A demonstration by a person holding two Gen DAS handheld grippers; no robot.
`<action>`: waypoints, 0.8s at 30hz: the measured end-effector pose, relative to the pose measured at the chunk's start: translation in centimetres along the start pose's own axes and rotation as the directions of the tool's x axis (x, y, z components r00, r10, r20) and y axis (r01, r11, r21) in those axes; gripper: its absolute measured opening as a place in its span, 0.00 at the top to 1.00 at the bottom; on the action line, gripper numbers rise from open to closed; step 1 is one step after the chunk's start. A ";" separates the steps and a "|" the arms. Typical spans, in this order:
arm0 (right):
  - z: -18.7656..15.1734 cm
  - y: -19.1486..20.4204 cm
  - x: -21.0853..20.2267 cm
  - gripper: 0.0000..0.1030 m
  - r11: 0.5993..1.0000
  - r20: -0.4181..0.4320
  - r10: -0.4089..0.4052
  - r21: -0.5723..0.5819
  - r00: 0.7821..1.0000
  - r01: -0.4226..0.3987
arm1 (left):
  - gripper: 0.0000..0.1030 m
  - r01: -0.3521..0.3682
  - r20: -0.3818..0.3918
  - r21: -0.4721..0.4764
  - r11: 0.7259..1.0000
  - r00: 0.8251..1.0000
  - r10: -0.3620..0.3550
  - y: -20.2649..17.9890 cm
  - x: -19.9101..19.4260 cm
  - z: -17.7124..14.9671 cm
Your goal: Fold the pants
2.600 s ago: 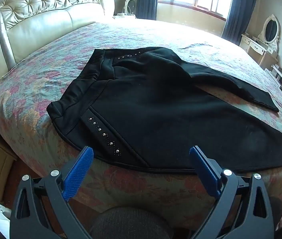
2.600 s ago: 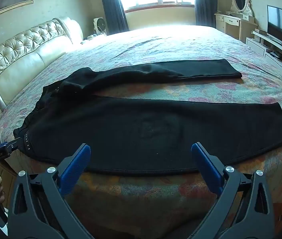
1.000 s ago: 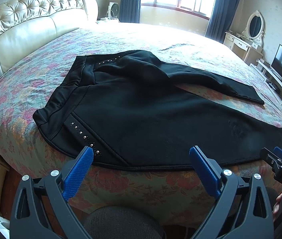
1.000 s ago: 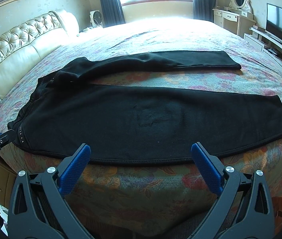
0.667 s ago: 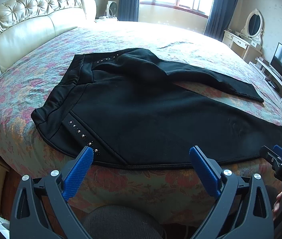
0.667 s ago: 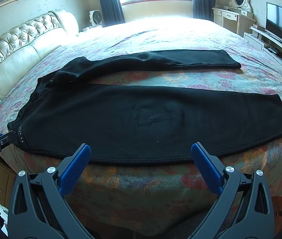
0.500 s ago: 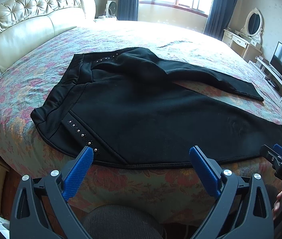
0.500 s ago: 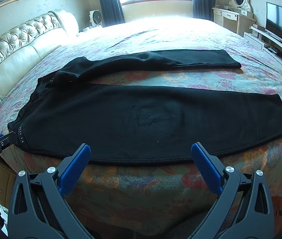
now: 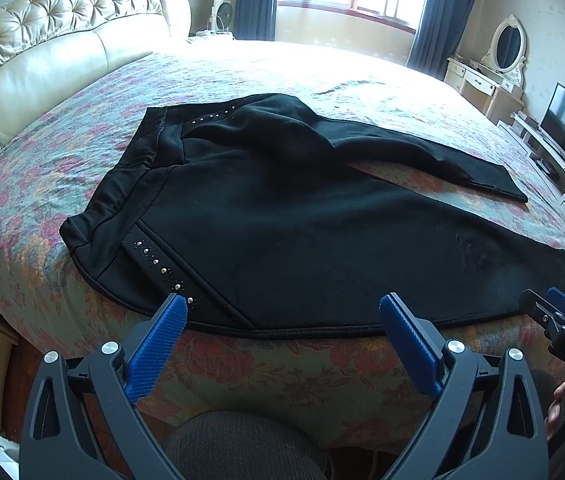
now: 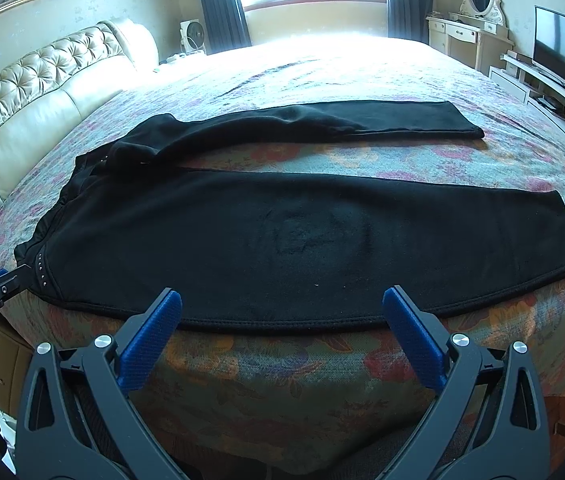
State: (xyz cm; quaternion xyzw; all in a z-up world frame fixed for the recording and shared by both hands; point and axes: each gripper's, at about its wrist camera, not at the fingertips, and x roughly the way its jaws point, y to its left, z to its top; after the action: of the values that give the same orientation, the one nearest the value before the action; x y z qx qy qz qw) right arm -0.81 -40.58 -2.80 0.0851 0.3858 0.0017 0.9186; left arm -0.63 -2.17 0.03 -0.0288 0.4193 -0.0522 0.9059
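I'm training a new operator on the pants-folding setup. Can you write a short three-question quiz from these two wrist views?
1. True or false: the left gripper is open, gripping nothing.
2. How do the legs of the black pants lie on the bed? A) stacked on each other B) spread apart, bedspread showing between them C) hanging to the floor
3. Fill in: the waistband points toward the tufted ______.

Key
1. True; the right gripper is open too.
2. B
3. headboard
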 end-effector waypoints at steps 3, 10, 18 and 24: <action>0.5 0.4 -2.1 0.02 1.000 0.111 0.004 -0.020 0.994 -0.002 | 0.07 0.003 0.004 0.010 1.000 1.000 -0.003 -0.2 -0.1 0.0; -0.1 0.9 -3.1 0.02 0.999 0.210 0.044 -0.031 0.977 -0.038 | 0.07 0.024 0.014 0.044 0.999 1.000 -0.024 -1.0 -0.3 0.1; 0.3 2.4 -0.7 0.02 0.990 0.158 0.021 -0.138 0.987 0.001 | 0.07 0.112 -0.001 0.046 0.993 0.994 -0.112 1.2 1.5 3.4; 1.6 2.8 1.9 0.02 0.990 0.093 0.064 -0.131 0.994 -0.051 | 0.07 0.028 0.001 0.110 0.994 1.000 -0.028 6.4 4.7 9.8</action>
State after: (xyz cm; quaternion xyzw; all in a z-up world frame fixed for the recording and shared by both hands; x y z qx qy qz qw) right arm 1.79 -37.98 -2.59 0.0369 0.3374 0.0489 0.9394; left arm 10.35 3.74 2.19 0.0149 0.4142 -0.0879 0.9058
